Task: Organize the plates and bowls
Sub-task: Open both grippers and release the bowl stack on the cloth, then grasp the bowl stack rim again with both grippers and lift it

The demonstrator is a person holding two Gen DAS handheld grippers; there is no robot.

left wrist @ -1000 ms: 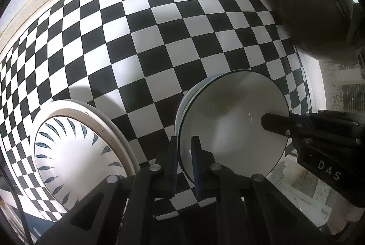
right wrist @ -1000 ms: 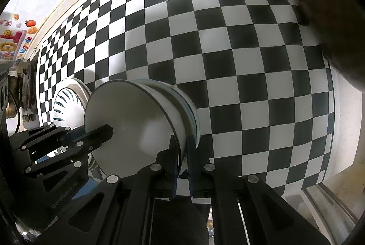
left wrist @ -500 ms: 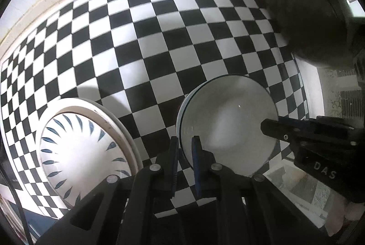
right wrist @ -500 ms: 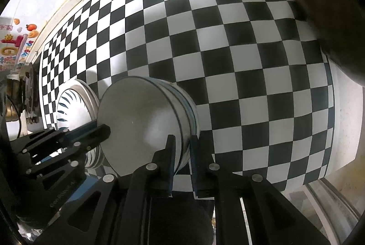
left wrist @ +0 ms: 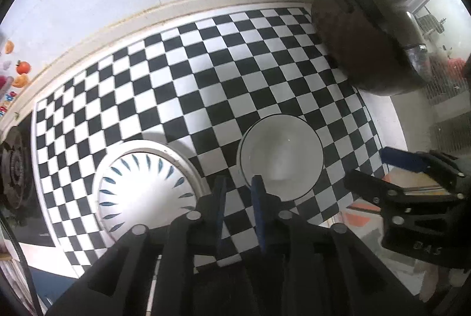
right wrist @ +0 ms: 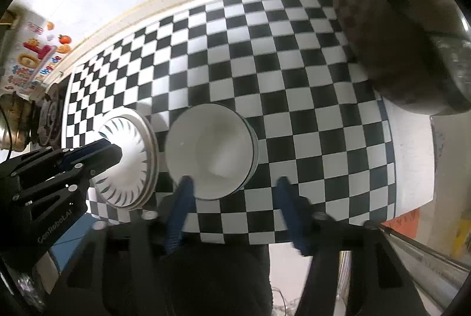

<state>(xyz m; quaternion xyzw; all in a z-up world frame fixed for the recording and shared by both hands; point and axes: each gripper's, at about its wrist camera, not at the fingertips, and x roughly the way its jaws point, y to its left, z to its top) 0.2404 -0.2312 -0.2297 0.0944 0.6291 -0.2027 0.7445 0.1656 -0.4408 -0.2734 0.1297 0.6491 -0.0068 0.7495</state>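
The bowls [left wrist: 281, 157] sat nested in a stack on the checkered desk [left wrist: 188, 74], upright, with the patterned plates [left wrist: 141, 183] just beside them on the left. In the right wrist view the stack [right wrist: 210, 151] and the plates [right wrist: 126, 166] stood almost rim to rim, though whether they touched could not be told.

The left tongs [left wrist: 238, 216] hung above the near rim of the bowls with a narrow gap between the blue pads; the jaws were opening and nothing lay between them. The right tongs [right wrist: 232, 216] were much wider and also opening; their pads stood either side of the stack's near edge, above it, pressing on nothing. Each tool showed in the other's view: the right tongs at the right edge of the left view, the left tongs over the plates in the right view.

A dark pot [left wrist: 368, 36] stood at the desk's far right corner, well apart from the bowls.
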